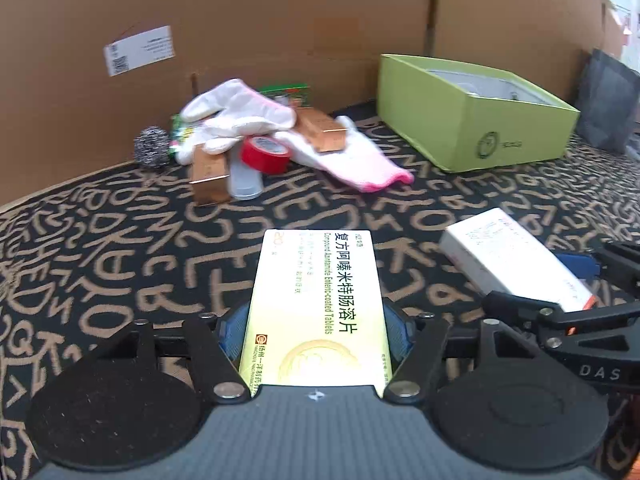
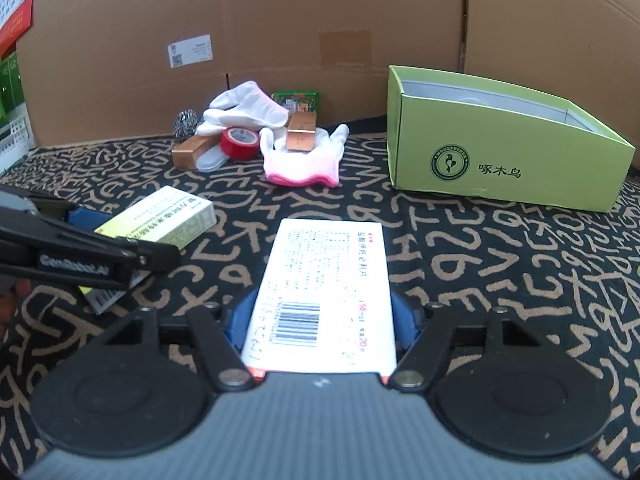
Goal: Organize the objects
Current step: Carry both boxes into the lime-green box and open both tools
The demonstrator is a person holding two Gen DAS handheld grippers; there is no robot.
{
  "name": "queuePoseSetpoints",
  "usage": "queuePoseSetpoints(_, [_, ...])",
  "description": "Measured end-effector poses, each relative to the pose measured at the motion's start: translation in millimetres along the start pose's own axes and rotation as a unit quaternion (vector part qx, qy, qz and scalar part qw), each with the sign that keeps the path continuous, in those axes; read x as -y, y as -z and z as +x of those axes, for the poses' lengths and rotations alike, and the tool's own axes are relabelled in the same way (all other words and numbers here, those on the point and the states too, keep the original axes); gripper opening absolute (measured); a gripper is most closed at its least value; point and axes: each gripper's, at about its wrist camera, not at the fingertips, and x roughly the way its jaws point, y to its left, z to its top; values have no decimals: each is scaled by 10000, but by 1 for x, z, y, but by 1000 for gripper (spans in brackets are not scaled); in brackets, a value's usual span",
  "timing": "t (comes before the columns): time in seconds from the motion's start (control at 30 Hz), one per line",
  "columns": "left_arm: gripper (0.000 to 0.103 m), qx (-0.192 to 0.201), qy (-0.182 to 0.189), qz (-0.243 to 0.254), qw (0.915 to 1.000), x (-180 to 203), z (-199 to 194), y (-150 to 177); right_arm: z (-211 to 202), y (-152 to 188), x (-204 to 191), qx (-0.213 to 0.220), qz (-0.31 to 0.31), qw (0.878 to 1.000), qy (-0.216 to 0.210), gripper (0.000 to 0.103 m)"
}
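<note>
On the patterned counter (image 2: 460, 240), going left to right: a steel scourer (image 2: 185, 123), white gloves with pink cuffs (image 2: 300, 160), copper-coloured boxes (image 2: 301, 133) and a red tape roll (image 2: 239, 143) lie heaped by the cardboard wall; an open green box (image 2: 500, 160) stands to the right. The left hand-held gripper (image 1: 316, 332) clamps a yellow-green tablet box (image 1: 316, 304) between its blue pads. Just beside it, the right hand-held gripper (image 2: 320, 320) clamps a white medicine box (image 2: 324, 292).

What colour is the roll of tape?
The tape is red, with a pale label inside its ring; the right wrist view shows it best.
</note>
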Motion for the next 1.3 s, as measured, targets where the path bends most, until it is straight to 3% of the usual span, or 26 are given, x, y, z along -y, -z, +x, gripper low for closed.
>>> queuePoseSetpoints(0.1, [68, -23, 321, -2, 9995, 8, -6, -4, -9, 3, 10, 52, 191, 9996, -186, 67])
queuePoseSetpoints(0.23, [68, 279, 534, 194, 9980, 26, -22, -19, -34, 1, 34, 251, 461, 9980, -339, 67])
queuePoseSetpoints(0.53, [68, 775, 1816, -290, 9799, 68, -27, -109, -75, -49, 102, 1018, 146, 9932, 539, 67])
queuePoseSetpoints(0.8, [68, 866, 1849, -388, 9782, 119, 20, -183, -58, -105, 169, 1320, -58, 9831, 1270, 67])
queuePoseSetpoints(0.93, [68, 942, 1833, -521, 9771, 139, 55, -203, -26, -127, 201, 1232, -55, 9816, 1458, 67])
queuePoseSetpoints(1.07, [68, 722, 1760, -732, 9790, 150, 96, -221, 3, -144, 227, 1232, -34, 9796, 1589, 67])
queuePoseSetpoints(1.3, [68, 687, 1572, -887, 9812, 155, 135, -235, 46, -161, 253, 1114, -72, 9809, 1593, 67])
